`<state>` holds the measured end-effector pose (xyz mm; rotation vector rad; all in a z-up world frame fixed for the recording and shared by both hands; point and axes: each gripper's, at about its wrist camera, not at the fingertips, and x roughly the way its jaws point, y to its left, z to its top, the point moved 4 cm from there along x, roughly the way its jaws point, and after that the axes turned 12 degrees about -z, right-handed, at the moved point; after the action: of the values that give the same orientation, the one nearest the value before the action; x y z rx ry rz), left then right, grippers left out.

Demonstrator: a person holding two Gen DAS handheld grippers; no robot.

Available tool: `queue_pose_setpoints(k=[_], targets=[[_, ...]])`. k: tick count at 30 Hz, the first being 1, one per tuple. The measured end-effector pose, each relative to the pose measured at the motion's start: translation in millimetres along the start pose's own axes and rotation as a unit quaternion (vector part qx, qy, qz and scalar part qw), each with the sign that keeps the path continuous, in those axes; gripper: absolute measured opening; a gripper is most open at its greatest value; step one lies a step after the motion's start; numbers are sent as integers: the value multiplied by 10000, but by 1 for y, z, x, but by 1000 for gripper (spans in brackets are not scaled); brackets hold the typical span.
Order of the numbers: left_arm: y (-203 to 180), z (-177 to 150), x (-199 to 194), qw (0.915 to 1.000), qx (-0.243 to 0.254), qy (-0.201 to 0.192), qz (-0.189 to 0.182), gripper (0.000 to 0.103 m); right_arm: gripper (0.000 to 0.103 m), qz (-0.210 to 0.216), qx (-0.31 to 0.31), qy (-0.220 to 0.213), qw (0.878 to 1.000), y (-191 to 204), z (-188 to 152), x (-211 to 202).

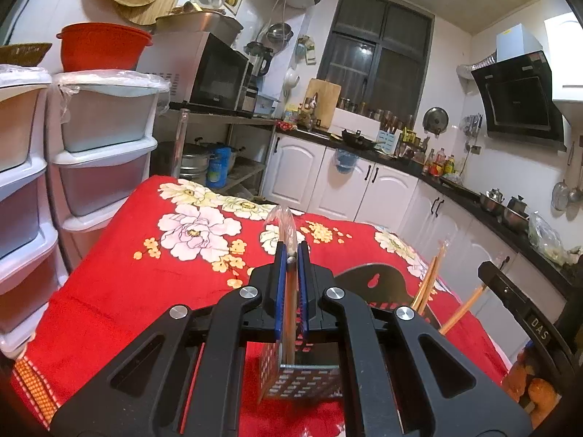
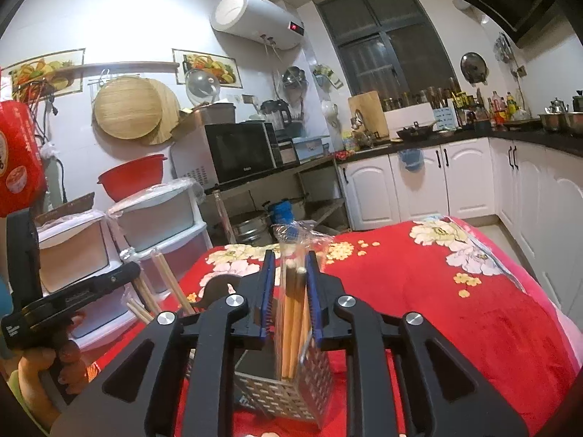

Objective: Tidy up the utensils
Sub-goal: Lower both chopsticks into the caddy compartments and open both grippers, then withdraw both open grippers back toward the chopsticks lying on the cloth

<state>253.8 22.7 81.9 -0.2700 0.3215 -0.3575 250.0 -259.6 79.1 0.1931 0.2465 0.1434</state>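
Note:
A perforated metal utensil holder [image 1: 302, 378] stands on the red flowered tablecloth [image 1: 145, 273], right below both grippers. My left gripper [image 1: 291, 251] is shut on a clear-wrapped pair of chopsticks [image 1: 289, 291] whose lower end reaches into the holder. My right gripper [image 2: 289, 266] is closed around a wrapped bundle of chopsticks [image 2: 295, 320] that stands in the holder [image 2: 288, 389]. More wooden chopsticks [image 1: 430, 280] stick up at the right of the left view; they also show left in the right view [image 2: 164, 280].
White plastic drawer units [image 1: 102, 145] stand left of the table. A black chair back [image 1: 375, 284] is behind the holder. White cabinets [image 1: 364, 182] and a dark counter run along the far wall. The other handle and a hand [image 2: 54, 346] are at left.

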Motion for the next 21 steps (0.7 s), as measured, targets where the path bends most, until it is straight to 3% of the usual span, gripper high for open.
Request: queue_pose_setpoints(k=[3, 7, 17, 21], targets=[[0, -4, -4, 10000, -26, 55, 14, 2, 18, -42, -38, 46, 10000, -2, -3, -2], [2, -7, -8, 9999, -100, 103, 6, 2, 26, -49, -52, 68, 10000, -3, -4, -6], [2, -18, -20, 9996, -194, 215, -38, 17, 36, -7, -97, 184, 9998, -5, -9, -19], [1, -21, -26, 9994, -253, 234, -71, 28, 41, 42, -171, 222, 9996, -4, -12, -25]])
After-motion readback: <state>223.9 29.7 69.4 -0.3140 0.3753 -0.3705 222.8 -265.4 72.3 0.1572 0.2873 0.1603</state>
